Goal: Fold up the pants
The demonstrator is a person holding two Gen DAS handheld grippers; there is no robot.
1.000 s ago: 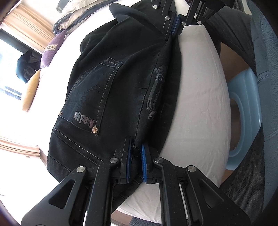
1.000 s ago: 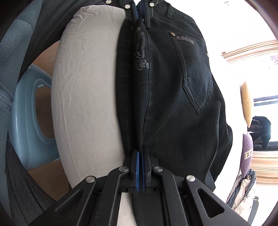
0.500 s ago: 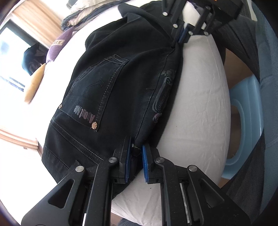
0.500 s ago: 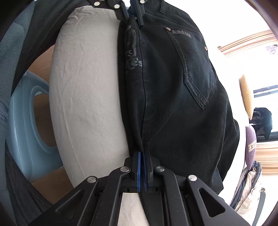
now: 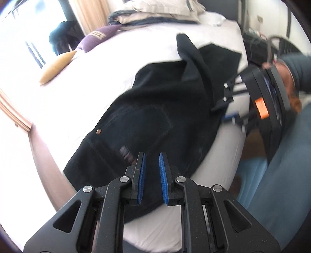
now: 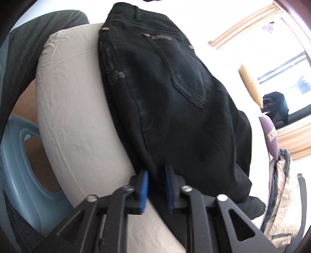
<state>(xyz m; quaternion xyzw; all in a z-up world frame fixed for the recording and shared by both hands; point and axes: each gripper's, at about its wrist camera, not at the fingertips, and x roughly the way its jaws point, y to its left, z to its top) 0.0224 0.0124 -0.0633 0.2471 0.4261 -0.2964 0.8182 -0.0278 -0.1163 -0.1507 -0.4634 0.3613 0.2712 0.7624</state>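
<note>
Black jeans lie folded lengthwise on the white bed, back pocket up, near the bed's edge; they also show in the right wrist view. My left gripper is open above the waist end, holding nothing. My right gripper is open, its blue pads either side of the jeans' folded edge at the leg end, not clamped. The right gripper also shows in the left wrist view, beside the jeans' edge.
A light blue plastic stool stands on the floor beside the bed. A purple pillow, a yellow cushion and piled bedding lie at the far side. A jacket lies by the leg end.
Both grippers have opened and let go of the jeans' folded edge. The left gripper has lifted and swung over the waist; the jeans now rest on the bed.
</note>
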